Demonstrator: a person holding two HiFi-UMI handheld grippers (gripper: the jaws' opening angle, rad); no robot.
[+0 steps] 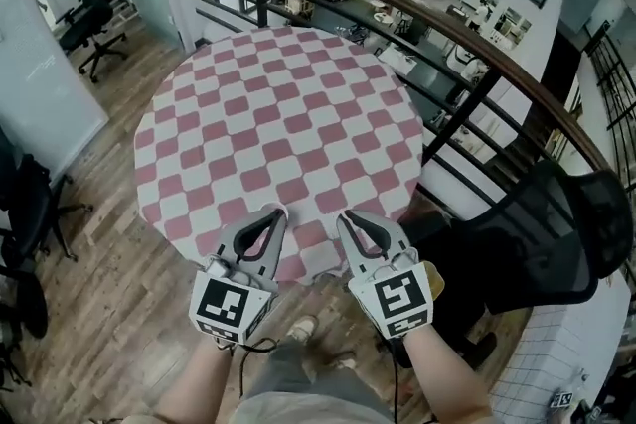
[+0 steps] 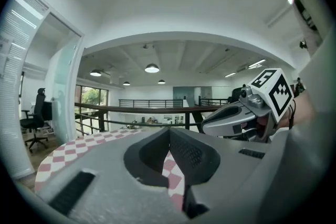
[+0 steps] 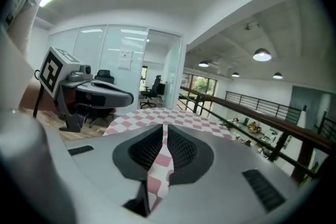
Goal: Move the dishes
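Now both clenched shut, left gripper (image 1: 275, 212) and right gripper (image 1: 345, 217) point over the checkered table's (image 1: 278, 114) near edge toward the railing (image 1: 467, 40).

tablecloth (image 1: 288, 104): matt cloth; floor (image 1: 109, 283): wood planks; chair back (image 1: 556, 233): black mesh

You hold your left gripper (image 1: 270, 213) and right gripper (image 1: 350, 217) side by side in front of you, near each other but not touching, both pointing forward. Each has its jaws closed tip to tip on nothing. Your bare forearms (image 1: 199, 380) reach in from below.
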